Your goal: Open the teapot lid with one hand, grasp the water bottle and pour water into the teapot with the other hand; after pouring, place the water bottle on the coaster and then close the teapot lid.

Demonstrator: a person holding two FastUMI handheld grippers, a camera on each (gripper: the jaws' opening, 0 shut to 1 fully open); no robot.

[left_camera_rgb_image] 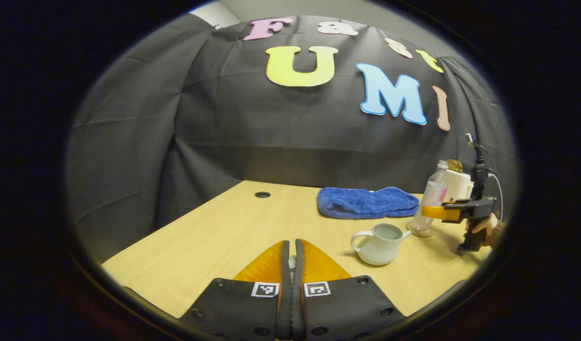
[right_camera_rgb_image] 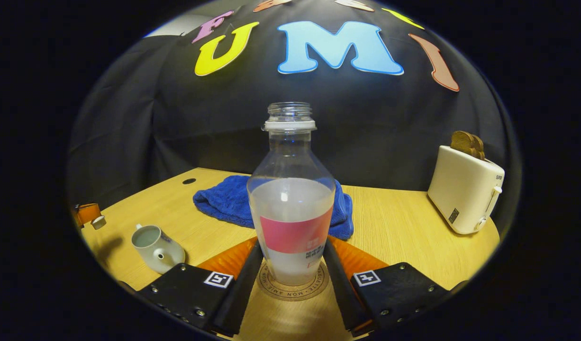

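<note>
The white teapot [left_camera_rgb_image: 380,244] stands open on the wooden table, with water showing inside; it also sits low at the left in the right gripper view [right_camera_rgb_image: 157,248]. My left gripper [left_camera_rgb_image: 292,244] is shut on the small white teapot lid [left_camera_rgb_image: 292,262], held near the table's front, left of the teapot. The uncapped water bottle [right_camera_rgb_image: 290,208], about half full with a pink label, stands upright on the round cork coaster [right_camera_rgb_image: 293,286]. My right gripper [right_camera_rgb_image: 293,246] has a finger pressed to each side of the bottle's lower body. From the left gripper view, the bottle [left_camera_rgb_image: 430,203] stands right of the teapot.
A folded blue towel [left_camera_rgb_image: 366,202] lies behind the teapot and bottle. A white toaster [right_camera_rgb_image: 463,192] with bread in it stands at the right rear. A hand [left_camera_rgb_image: 485,227] holds the right gripper. A small round hole [left_camera_rgb_image: 262,194] is in the tabletop at the back left.
</note>
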